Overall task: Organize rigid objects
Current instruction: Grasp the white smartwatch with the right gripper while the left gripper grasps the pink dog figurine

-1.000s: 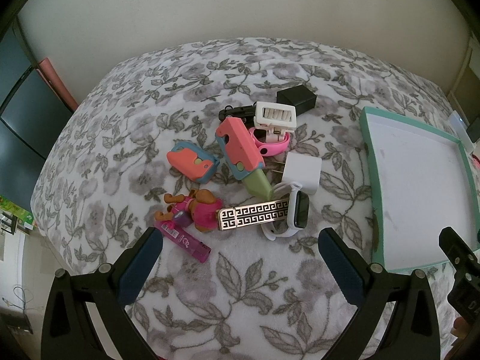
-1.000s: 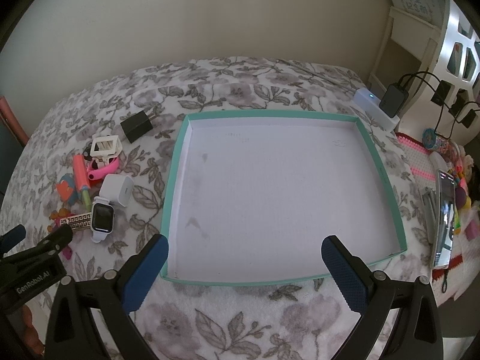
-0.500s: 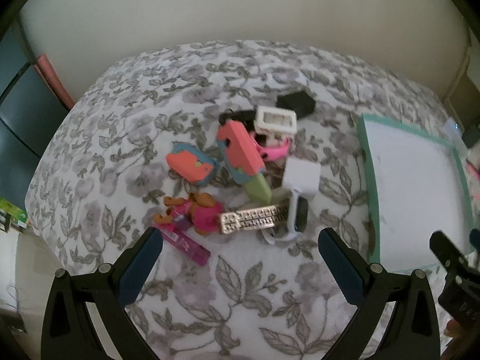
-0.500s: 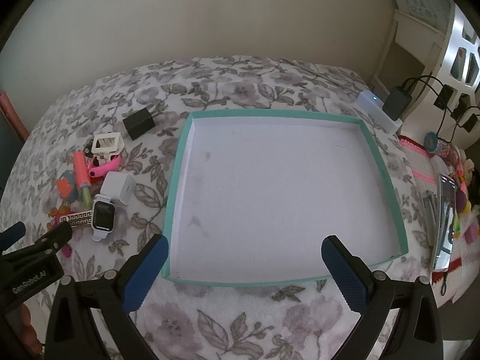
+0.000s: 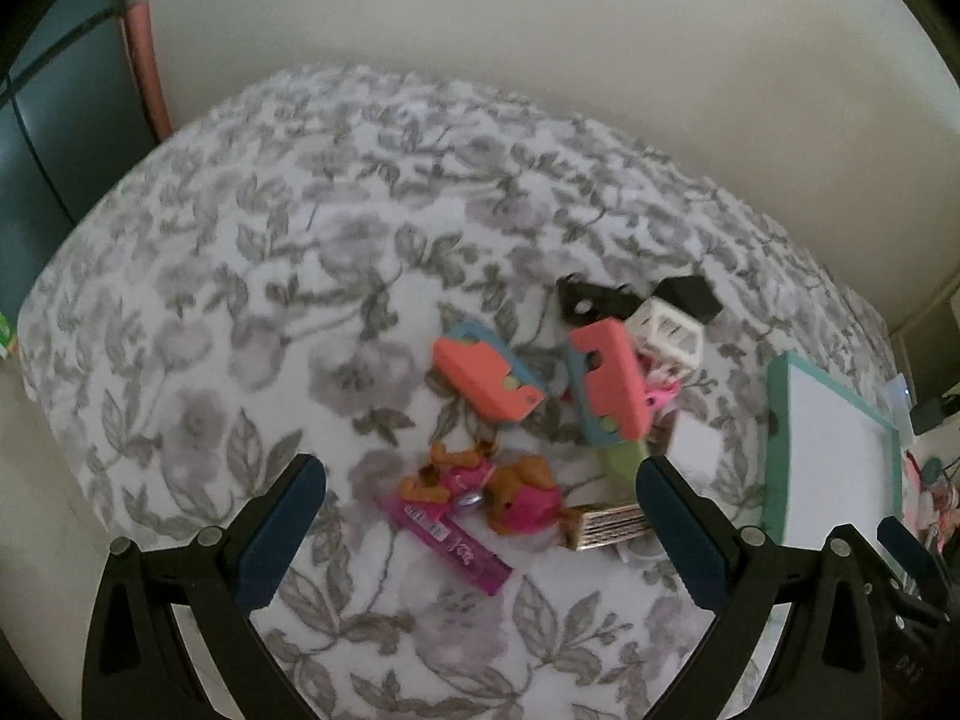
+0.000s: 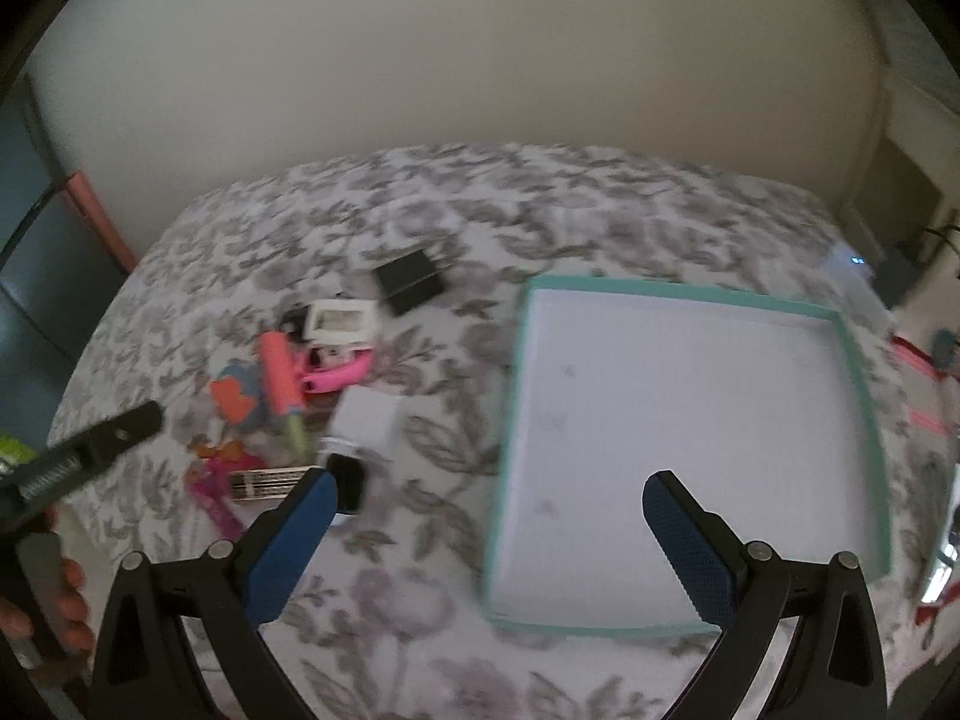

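Note:
A pile of small rigid things lies on the flowered bedspread. In the left wrist view my left gripper (image 5: 478, 474) is open, low over the near side of the pile. Just ahead of it are a brown and pink dog toy (image 5: 501, 489), a purple tube (image 5: 447, 534) and a gold patterned bar (image 5: 606, 525). Two coral and blue toy pieces (image 5: 489, 375) lie behind them. My right gripper (image 6: 491, 483) is open and holds nothing. It hangs between the pile and the teal-rimmed tray (image 6: 678, 291); its left fingertip is over a smartwatch (image 6: 348, 480).
A white cube (image 6: 369, 423), a white frame (image 6: 339, 321), a pink band (image 6: 336, 375) and a black charger (image 6: 411, 279) belong to the pile. The tray (image 5: 773, 450) holds nothing. A hand (image 6: 36, 600) holds the left gripper at the left. A wall stands behind the bed.
Both views have swung left and are blurred. The left gripper has come lower and nearer the pile. The right gripper has turned towards the pile, so the tray now sits at the right.

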Demonstrator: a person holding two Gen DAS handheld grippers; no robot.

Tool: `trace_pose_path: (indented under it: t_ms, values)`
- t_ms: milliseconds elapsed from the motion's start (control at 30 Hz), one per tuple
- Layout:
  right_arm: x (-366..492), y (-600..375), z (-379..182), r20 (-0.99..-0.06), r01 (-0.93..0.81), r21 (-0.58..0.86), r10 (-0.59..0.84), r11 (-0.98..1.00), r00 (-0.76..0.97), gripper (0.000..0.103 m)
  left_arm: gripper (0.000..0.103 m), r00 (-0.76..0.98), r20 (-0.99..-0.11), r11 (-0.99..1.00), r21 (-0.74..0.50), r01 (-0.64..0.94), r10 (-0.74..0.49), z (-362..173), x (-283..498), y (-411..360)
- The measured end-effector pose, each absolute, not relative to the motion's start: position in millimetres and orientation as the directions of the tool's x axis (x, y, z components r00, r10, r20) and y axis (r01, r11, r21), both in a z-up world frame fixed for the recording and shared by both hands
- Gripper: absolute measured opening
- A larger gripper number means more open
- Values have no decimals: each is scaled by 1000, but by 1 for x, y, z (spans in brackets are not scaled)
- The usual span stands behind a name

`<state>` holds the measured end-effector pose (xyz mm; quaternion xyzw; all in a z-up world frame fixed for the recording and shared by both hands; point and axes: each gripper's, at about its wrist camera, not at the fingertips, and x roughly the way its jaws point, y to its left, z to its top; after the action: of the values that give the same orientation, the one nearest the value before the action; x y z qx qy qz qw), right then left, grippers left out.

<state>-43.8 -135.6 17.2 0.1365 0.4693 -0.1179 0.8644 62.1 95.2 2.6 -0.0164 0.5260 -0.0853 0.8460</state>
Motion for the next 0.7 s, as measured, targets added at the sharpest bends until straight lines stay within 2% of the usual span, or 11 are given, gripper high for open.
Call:
trace_pose_path:
  t_ms: [300, 433, 600, 700]
  values:
    - [-6, -96, -16, -878, 255, 168, 27, 952, 477, 103, 103, 386, -910, 988, -128, 88, -152, -29, 73, 115]
    - [5, -83, -28, -892, 223, 144, 28, 964, 452, 103, 103, 342, -927, 987, -129, 91, -153, -44, 83, 116]
    - [13, -86, -41, -900, 245, 189, 68, 951, 430, 103, 103, 311, -937, 987, -136, 86, -156, -58, 88, 121]
    - [15, -92, -47, -902, 264, 207, 79, 942, 425, 94, 103, 318, -936, 987, -122, 103, -149, -60, 86, 123]
